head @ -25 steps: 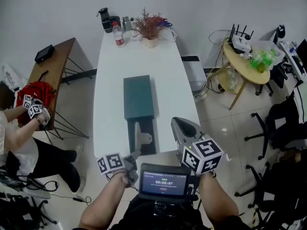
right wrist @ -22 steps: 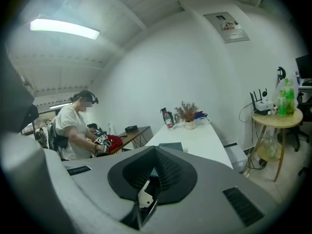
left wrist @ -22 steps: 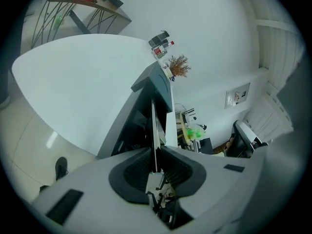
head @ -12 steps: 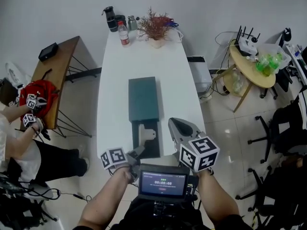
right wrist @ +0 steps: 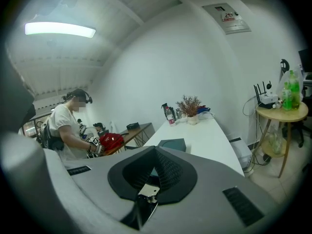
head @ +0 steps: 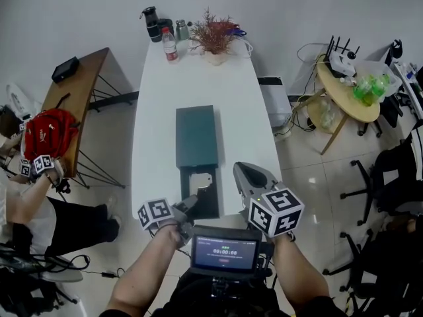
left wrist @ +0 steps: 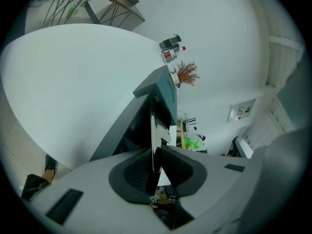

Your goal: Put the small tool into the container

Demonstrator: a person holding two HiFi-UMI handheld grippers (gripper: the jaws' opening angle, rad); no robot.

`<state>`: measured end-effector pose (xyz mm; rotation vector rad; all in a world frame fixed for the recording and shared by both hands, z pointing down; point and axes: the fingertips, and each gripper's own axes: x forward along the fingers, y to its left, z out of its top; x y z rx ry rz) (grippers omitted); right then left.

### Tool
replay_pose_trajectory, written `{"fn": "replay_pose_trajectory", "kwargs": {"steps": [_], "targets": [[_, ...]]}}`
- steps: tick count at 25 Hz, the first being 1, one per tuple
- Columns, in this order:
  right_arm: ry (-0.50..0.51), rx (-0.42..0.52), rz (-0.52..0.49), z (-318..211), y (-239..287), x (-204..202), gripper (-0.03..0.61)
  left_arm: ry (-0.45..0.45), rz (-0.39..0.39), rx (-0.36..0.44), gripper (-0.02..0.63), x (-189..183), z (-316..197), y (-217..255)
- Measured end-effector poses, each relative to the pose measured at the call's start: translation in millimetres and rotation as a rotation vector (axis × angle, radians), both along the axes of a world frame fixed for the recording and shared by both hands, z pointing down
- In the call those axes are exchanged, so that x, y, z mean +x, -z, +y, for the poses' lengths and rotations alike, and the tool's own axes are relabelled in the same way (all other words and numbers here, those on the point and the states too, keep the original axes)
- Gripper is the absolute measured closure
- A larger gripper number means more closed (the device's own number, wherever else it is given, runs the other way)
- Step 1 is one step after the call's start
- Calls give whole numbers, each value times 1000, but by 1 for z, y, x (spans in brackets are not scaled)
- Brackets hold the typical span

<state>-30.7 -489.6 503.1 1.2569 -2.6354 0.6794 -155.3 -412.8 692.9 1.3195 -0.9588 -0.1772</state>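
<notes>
Metal small tool [head: 200,183] now tipped flatter in container [head: 195,134], held by loosening left fingers [left wrist: 129,177]; right fingers [right wrist: 170,172] clenched.

Container [head: 195,132] mid-table [head: 158,111]; tool [head: 200,181] in its near end.

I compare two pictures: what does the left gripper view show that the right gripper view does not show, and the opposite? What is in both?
Only the left gripper view shows the left gripper with the thin tool edge-on between its jaws, which have just been opening. Only the right gripper view shows the right gripper, jaws together and empty, a person at the side and the ceiling light. Both show the white table, the green box, the plant and the bottles.
</notes>
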Motion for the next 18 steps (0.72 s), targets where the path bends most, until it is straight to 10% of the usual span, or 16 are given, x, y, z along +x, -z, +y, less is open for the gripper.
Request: {"fn": "replay_pose_trajectory", "kwargs": {"steps": [18], "targets": [[-18, -2, 4, 14, 0, 18, 569, 145, -96, -101, 486, -2, -6, -16]]}}
